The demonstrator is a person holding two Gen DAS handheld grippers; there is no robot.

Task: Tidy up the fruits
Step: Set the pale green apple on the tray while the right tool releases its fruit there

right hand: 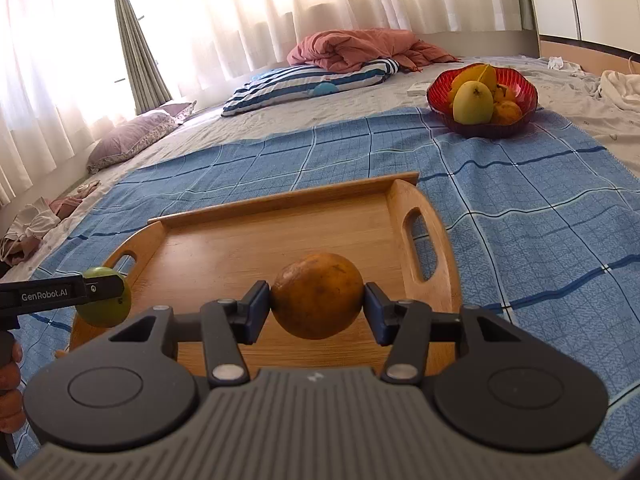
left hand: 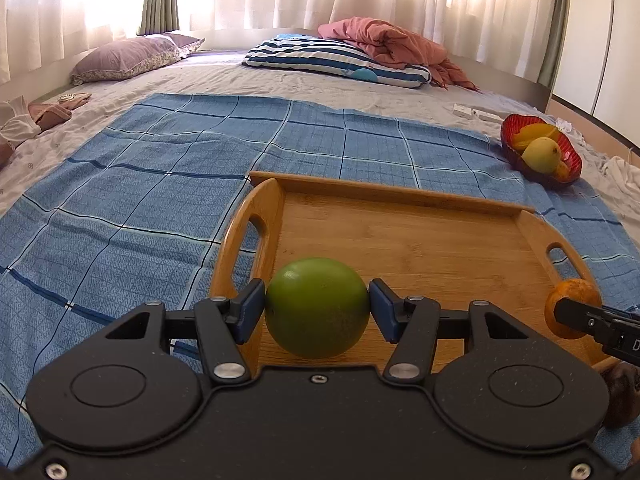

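Left tongs (left hand: 317,307) clamp a green round fruit (left hand: 317,307) and right tongs (right hand: 317,297) clamp a brownish orange (right hand: 317,297), each pinched side to side by blue pads above the near edge of the empty wooden tray (right hand: 280,240), probably ready to be set down there. More fruit, including a yellow mango (right hand: 473,102), sits in the red bowl (right hand: 442,96) far right. Everything rests on a blue checked cloth (right hand: 520,208) over a bed, striped pillow (right hand: 304,84) and sheer curtains (right hand: 280,8) behind.
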